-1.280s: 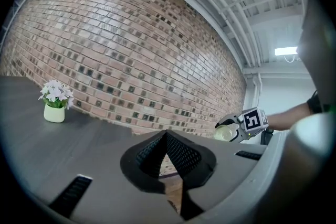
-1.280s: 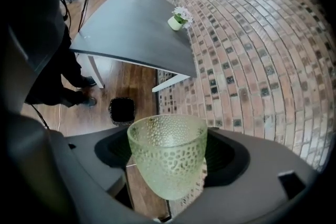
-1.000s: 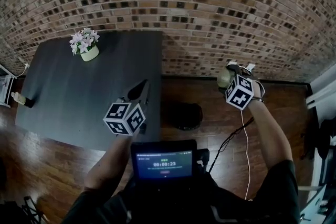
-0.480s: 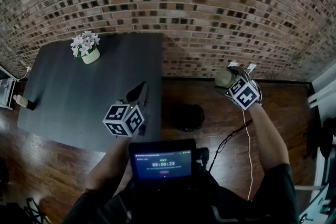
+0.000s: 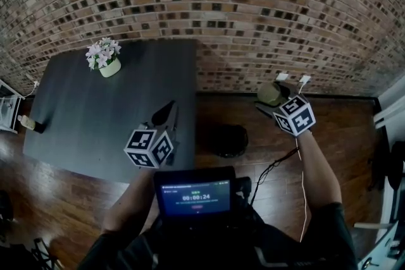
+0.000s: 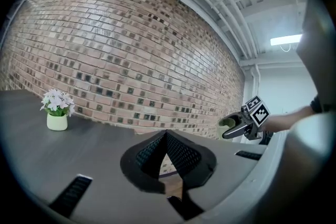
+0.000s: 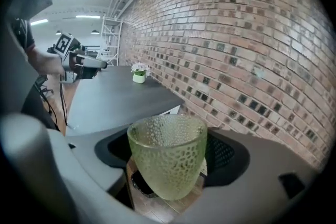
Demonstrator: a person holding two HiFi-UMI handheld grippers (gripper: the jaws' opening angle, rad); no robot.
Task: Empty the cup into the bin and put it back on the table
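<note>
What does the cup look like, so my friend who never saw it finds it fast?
Find the brick wall, then look right of the dark table, where the right gripper holds the cup over the wooden floor. It is pale green see-through glass with bumpy dimples, unlike the smooth little flower pot on the table.

A brick wall [image 5: 253, 3] backs a dark table [image 5: 82, 114] on what looks like wooden floor [image 5: 57, 199].
</note>
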